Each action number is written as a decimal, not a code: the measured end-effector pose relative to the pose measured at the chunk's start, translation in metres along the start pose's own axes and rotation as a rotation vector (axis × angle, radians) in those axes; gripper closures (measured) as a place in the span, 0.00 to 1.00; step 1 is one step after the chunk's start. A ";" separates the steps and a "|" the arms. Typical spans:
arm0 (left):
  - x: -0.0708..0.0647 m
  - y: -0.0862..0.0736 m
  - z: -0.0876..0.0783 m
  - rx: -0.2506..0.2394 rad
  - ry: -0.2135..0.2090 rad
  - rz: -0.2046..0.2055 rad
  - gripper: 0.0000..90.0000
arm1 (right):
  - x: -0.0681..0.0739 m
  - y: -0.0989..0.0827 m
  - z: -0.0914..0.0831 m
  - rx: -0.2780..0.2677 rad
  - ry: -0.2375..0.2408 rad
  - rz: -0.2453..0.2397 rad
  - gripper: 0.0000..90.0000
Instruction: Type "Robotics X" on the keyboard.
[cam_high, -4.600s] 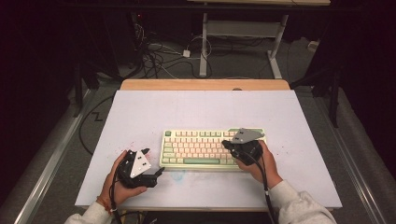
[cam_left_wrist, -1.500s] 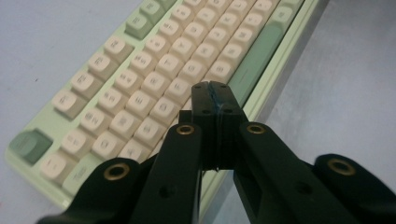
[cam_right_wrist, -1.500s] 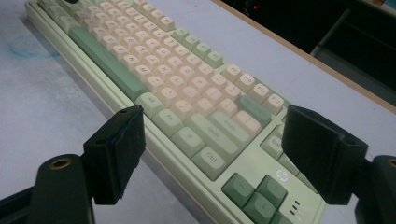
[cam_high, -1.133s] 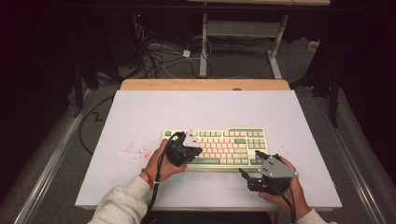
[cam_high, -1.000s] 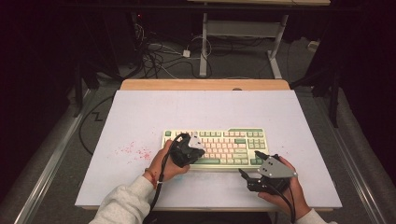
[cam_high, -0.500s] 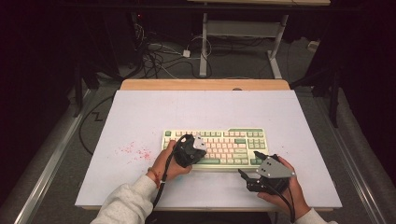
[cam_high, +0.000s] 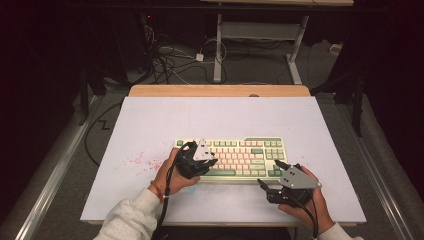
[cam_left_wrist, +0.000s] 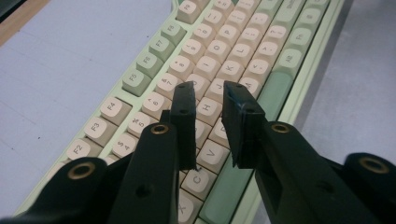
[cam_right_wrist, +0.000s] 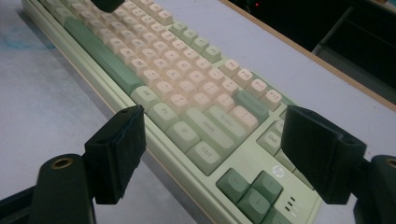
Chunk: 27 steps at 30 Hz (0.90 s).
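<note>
A pale green keyboard (cam_high: 250, 150) with cream and green keys lies across the middle of the table. My left gripper (cam_high: 212, 164) hovers over its left half, tips above the letter keys. In the left gripper view the keyboard (cam_left_wrist: 243, 46) runs away under my left gripper (cam_left_wrist: 208, 91); its jaws have just been opening and stand a narrow gap apart with nothing between them. My right gripper (cam_high: 269, 173) rests at the keyboard's front right corner. In the right gripper view my right gripper (cam_right_wrist: 215, 114) is wide open, facing the keyboard (cam_right_wrist: 177, 70) near the Ctrl and arrow keys.
A pale mat (cam_high: 220, 120) covers the table, with a wooden strip (cam_high: 220, 91) along its far edge. Red speckles (cam_high: 145, 161) mark the mat left of the keyboard. Cables (cam_high: 170, 60) and table legs lie on the floor beyond.
The left gripper came from the mat at the left onto the keyboard, crept rightward over the keys, and its jaws parted slightly. The right gripper left the keyboard earlier and now holds still.
</note>
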<state>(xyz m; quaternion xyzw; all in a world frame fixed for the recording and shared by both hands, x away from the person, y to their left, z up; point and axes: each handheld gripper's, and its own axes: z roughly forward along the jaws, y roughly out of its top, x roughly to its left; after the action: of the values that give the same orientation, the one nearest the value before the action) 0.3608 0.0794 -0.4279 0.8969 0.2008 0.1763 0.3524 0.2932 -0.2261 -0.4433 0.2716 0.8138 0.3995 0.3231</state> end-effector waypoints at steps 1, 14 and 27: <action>-0.001 -0.001 -0.002 -0.005 0.007 0.012 0.73 | 0.000 0.000 0.000 0.000 -0.001 -0.003 0.25; -0.008 -0.026 -0.027 -0.113 0.149 0.025 0.29 | -0.001 0.002 0.001 0.003 0.002 0.004 0.25; -0.007 -0.066 -0.051 -0.122 0.198 -0.004 0.19 | -0.005 0.002 0.001 0.003 0.002 0.015 0.26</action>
<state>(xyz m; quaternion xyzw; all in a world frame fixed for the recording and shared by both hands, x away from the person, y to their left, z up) 0.3160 0.1491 -0.4407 0.8515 0.2252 0.2755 0.3851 0.2975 -0.2279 -0.4407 0.2776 0.8128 0.4008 0.3188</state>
